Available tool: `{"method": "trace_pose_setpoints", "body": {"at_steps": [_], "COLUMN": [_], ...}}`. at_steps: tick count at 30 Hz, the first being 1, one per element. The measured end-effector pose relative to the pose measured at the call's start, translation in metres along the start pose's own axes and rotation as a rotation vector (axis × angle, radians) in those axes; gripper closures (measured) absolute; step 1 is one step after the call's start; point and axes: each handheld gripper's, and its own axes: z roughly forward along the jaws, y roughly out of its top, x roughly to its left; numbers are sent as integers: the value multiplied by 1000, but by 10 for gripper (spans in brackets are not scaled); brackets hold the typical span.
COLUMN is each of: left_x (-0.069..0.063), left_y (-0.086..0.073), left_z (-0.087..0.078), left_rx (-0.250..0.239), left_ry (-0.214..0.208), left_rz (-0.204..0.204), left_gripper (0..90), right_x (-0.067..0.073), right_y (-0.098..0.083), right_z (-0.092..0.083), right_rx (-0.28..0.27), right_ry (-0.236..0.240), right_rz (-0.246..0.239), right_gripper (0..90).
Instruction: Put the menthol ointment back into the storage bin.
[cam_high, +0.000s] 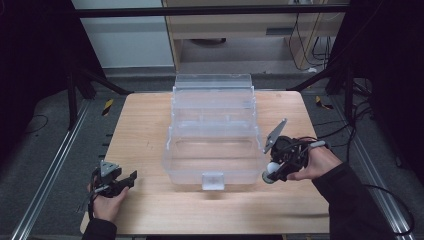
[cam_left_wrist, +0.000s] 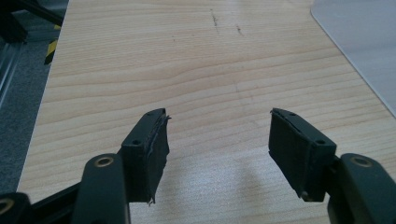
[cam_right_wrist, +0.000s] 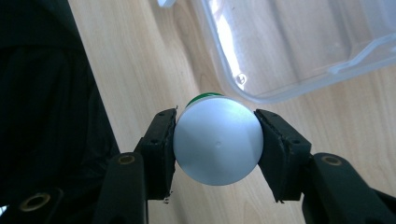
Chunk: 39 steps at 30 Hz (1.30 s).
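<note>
The right gripper (cam_right_wrist: 215, 140) has a round thing (cam_right_wrist: 217, 140) caught right between its two black jaws — one pad (cam_right_wrist: 163, 149) presses on its left side and the other pad presses on its right side, so the jaws are pinching it tight. In the right gripper view the round thing sits in the middle of the jaws and we look straight at its end. That end is smooth, pale grey-white and a bit shiny, with a tiny dot in the middle. A thin green edge peeks out behind it at the top. In the high view the right gripper (cam_high: 272, 172) holds the round thing (cam_high: 270, 169) just beside the front right corner of the big clear plastic box (cam_high: 172, 150), above the wooden table (cam_high: 145, 130). The box is see-through, with its lid open and leaning back, and a small clear latch (cam_high: 213, 180) at the front. The left gripper (cam_left_wrist: 218, 135) is far away on the other side, near the front left of the table — its jaws are spread wide apart with nothing between them, just bare wood below. A hand (cam_high: 106, 206) holds it there.
</note>
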Motion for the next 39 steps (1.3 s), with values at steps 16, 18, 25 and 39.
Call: {"method": "trace_pose_setpoints", "body": {"at_steps": [16, 18, 25, 39], "left_x": [1, 1, 1, 1], "left_y": [0, 0, 0, 0], "left_z": [0, 1, 1, 1], "left_rx": [-2, -2, -2, -1], "left_ry": [-4, -2, -1, 1], "left_rz": [0, 1, 1, 5], "left_gripper": [373, 373, 374, 374], "right_x": [-25, -27, -37, -50], "right_y": [31, 35, 45, 49], "right_z": [-7, -4, 7, 48], "right_rx": [-27, -27, -36, 22], "right_ry": [-11, -11, -24, -18], "right_rz": [-4, -7, -25, -55], "right_gripper": [505, 505, 505, 504]}}
